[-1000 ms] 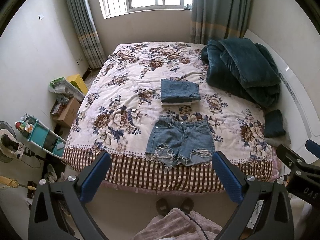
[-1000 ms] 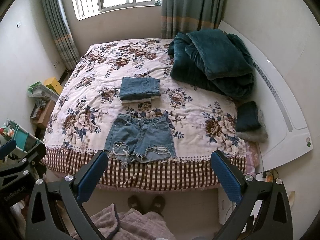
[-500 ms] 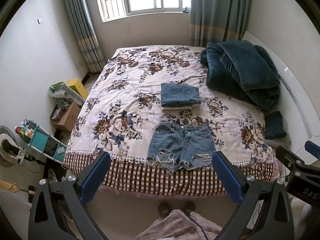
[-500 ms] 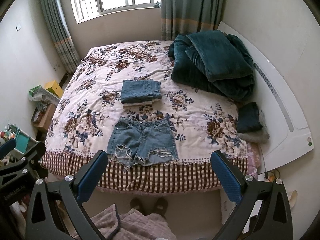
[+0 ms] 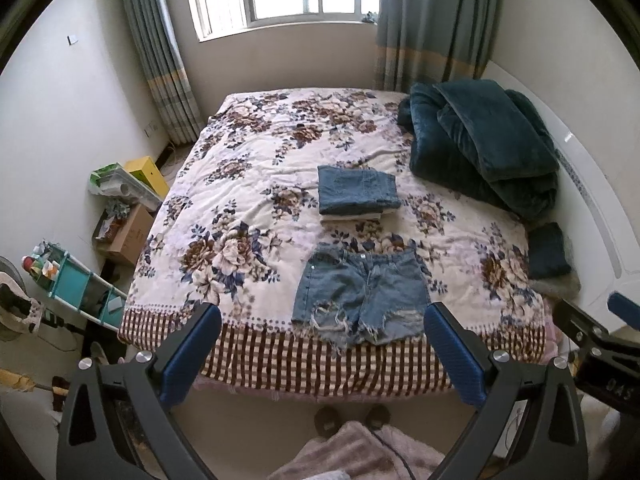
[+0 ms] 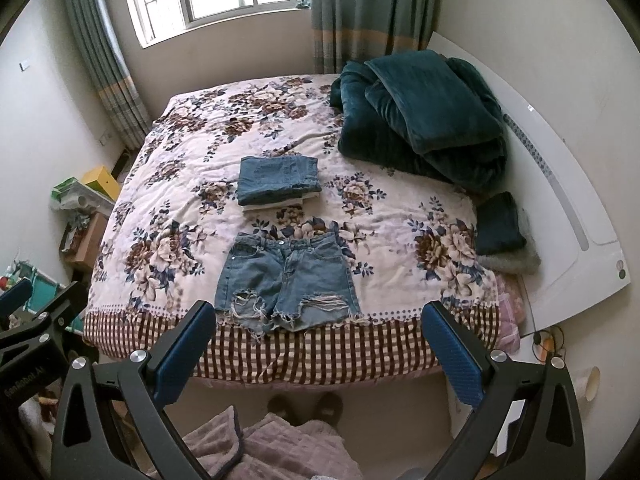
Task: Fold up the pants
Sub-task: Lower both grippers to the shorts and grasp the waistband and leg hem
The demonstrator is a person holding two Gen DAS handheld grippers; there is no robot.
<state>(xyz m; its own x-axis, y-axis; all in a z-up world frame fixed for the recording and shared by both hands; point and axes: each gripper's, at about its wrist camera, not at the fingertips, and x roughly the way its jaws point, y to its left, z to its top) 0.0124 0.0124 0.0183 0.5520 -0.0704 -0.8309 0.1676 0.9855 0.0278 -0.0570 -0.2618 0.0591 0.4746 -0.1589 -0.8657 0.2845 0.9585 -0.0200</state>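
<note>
Frayed light-blue denim shorts (image 5: 360,294) lie flat at the floral-quilted bed (image 5: 248,216) edge; left tool (image 5: 320,338) and right tool (image 6: 318,334) both gape, empty.

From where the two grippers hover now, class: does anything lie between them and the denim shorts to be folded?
Nothing visible does. The denim shorts lie flat at the bed's near edge, uncovered. The left gripper and right gripper are open and empty.
</note>
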